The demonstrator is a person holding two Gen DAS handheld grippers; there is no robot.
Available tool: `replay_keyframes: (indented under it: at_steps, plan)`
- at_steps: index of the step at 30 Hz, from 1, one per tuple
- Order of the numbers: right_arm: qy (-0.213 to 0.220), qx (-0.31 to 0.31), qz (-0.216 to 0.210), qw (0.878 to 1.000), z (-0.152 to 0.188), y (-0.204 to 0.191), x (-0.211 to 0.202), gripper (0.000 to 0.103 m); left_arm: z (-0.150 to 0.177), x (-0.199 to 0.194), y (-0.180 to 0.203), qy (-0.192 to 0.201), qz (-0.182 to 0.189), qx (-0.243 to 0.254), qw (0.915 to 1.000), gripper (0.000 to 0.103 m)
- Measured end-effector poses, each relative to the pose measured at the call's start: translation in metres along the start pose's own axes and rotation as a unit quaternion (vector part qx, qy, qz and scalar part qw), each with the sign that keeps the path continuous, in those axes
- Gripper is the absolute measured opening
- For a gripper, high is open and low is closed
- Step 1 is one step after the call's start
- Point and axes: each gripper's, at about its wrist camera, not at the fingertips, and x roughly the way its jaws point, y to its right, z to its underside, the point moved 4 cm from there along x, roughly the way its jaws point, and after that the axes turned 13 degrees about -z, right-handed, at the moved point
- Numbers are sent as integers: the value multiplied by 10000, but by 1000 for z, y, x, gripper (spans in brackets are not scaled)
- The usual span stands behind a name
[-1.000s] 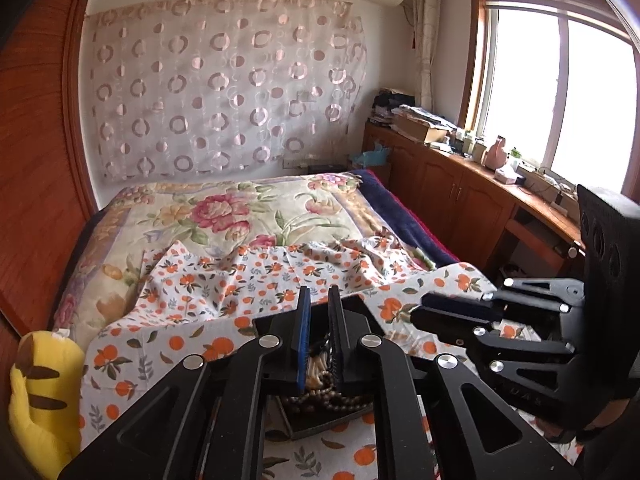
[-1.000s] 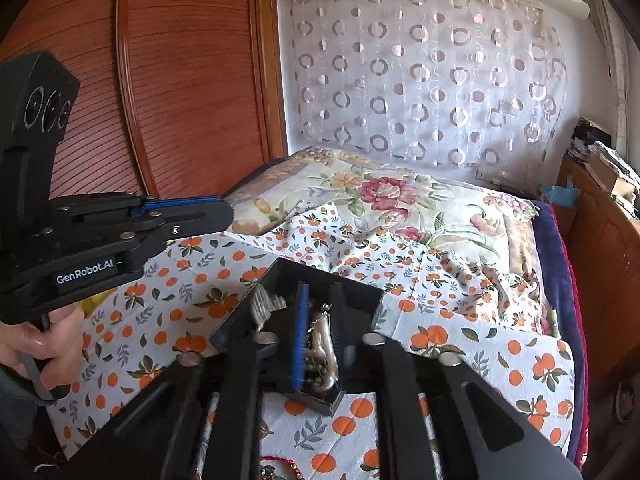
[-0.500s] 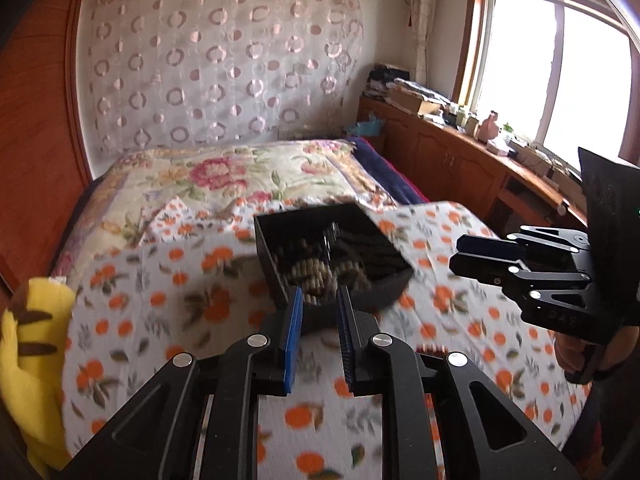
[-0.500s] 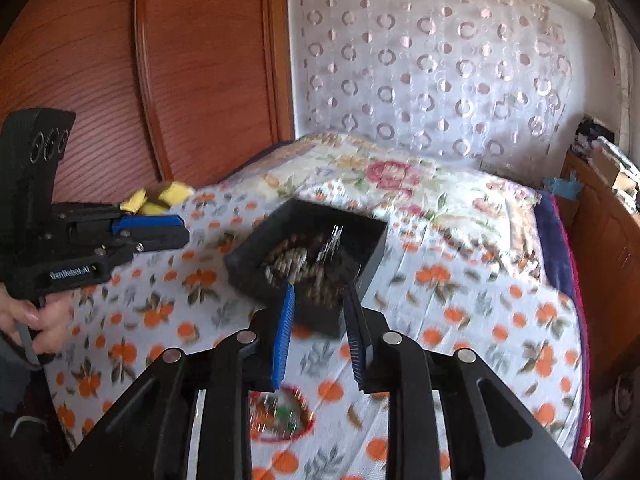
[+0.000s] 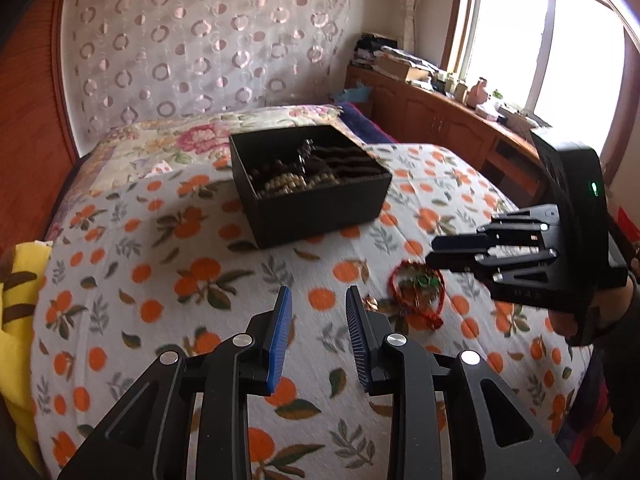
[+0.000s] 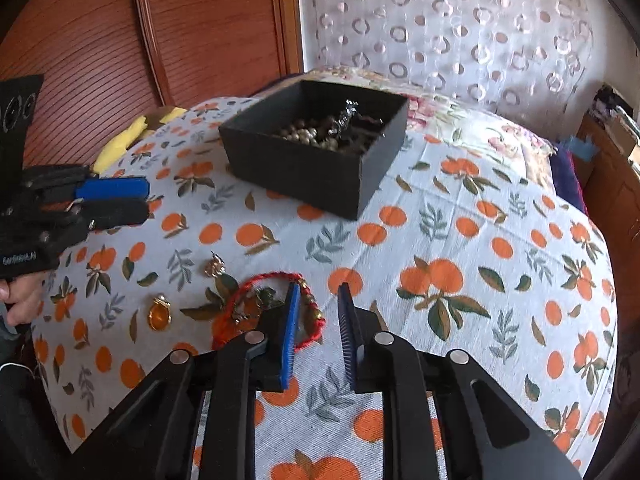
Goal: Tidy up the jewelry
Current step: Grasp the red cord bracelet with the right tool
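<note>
A black box holding bead strings and dark jewelry sits on the orange-print sheet. In front of it lie a red string bracelet with charms, a small gold piece and an amber pendant. My left gripper hovers over bare sheet left of the bracelet, its jaws opening with nothing between them. My right gripper is low over the bracelet's right edge, jaws closing; the beaded part shows in the gap, untouched by the pads. Each gripper also shows in the other's view: right gripper, left gripper.
A yellow plush toy lies at the bed's left edge. A floral quilt covers the far end of the bed. A wooden wardrobe stands on the left and a wooden cabinet under the window on the right.
Both grippers have drawn back from the box and sunk toward the sheet in front of it. The left jaws have widened. The bracelet has come under the right gripper.
</note>
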Motion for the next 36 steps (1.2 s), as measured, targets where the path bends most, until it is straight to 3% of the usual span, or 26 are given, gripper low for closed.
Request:
replay_keyframes:
  at_steps: [8, 18, 23, 36]
  plan:
    - [-132, -19, -68, 9999, 7, 2, 5, 9, 14, 0, 16, -146, 124, 152, 9997, 26]
    - [705, -64, 170, 9973, -4, -9, -42, 9, 27, 2, 33, -302, 250, 295, 9988, 26]
    - [769, -18, 149, 9969, -1, -9, -48, 9, 32, 6, 41, -353, 262, 418, 9982, 26]
    - [730, -48, 123, 9972, 1, -13, -40, 9, 37, 14, 44, -429, 239, 514, 9975, 10]
